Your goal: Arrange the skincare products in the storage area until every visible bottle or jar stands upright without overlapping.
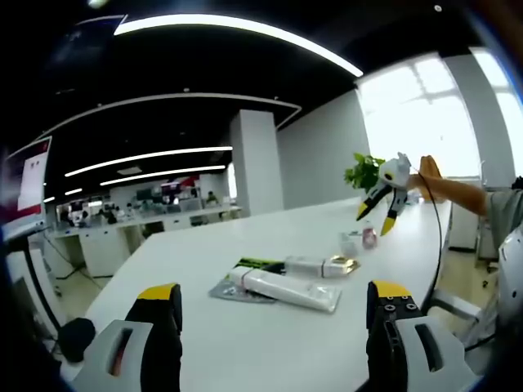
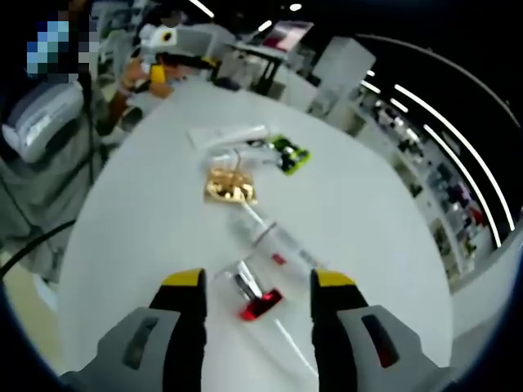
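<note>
Both grippers hold their jaws apart, empty. Low in the right gripper view, the right gripper (image 2: 257,286) frames a toppled red-capped bottle (image 2: 260,304) (clear-bodied, easily misjudged); it should grip mid-body, then tip upright.

The labels on the white tube (image 1: 286,289) are too blurred to be read. The small clear bottles (image 1: 357,239) are too tiny to be told apart. The red-capped bottle (image 2: 260,304) is smeared.
</note>
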`<state>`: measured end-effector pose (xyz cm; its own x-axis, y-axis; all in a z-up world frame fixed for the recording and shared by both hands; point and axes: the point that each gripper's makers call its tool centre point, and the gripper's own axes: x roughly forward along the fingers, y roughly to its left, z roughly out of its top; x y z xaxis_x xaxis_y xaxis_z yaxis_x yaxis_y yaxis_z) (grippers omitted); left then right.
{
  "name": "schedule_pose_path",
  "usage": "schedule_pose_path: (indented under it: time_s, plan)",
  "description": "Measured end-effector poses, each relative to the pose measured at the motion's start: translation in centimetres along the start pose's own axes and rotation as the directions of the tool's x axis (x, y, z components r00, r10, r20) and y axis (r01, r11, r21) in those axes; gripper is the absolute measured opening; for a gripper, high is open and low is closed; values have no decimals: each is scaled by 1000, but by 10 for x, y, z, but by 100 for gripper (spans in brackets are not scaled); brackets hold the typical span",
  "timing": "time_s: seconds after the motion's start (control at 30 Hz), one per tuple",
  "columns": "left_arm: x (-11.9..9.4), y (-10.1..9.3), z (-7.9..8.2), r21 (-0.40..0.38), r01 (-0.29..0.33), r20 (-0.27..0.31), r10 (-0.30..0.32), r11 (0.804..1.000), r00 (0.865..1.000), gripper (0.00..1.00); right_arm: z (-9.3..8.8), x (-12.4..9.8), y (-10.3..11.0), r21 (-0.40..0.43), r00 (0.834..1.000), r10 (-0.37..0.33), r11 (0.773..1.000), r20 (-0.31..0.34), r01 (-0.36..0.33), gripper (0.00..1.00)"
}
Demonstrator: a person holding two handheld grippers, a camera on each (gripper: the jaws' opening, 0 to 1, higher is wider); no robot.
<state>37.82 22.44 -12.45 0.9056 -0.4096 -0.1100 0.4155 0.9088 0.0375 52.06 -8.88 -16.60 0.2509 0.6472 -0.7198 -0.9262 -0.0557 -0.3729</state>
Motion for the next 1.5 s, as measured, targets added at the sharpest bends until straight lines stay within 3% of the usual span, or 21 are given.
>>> schedule_pose_path:
  time_s: [0.23,0.33,0.57,0.8,0.97,1.3,1.5]
  plan:
    - [4,-2,-6,-2,18,-21,-18,1000,1000,96,-4,8,0,-19,999,32,999,-20,-32,43]
    - [5,-2,-8,-6,22,-30,-23,1000,999,96,-11,14,1,-53,997,52,997,-61,-55,43]
    - [6,-8,-3,9,36,-28,-35,999,999,96,-14,22,2,-66,993,76,994,-93,-82,33]
    - [4,-10,-1,10,43,-19,-43,999,999,96,-17,25,1,-77,981,108,990,-164,-122,33]
    - [3,-7,1,0,37,-7,-37,999,999,96,-21,31,0,-105,966,135,981,-222,-161,34]
    - [1,-7,3,-3,38,9,-38,999,999,96,-24,36,0,-56,927,253,959,-278,-279,32]
    - [0,-7,3,0,46,12,-46,999,999,96,-23,37,5,-66,898,270,948,-347,-310,28]
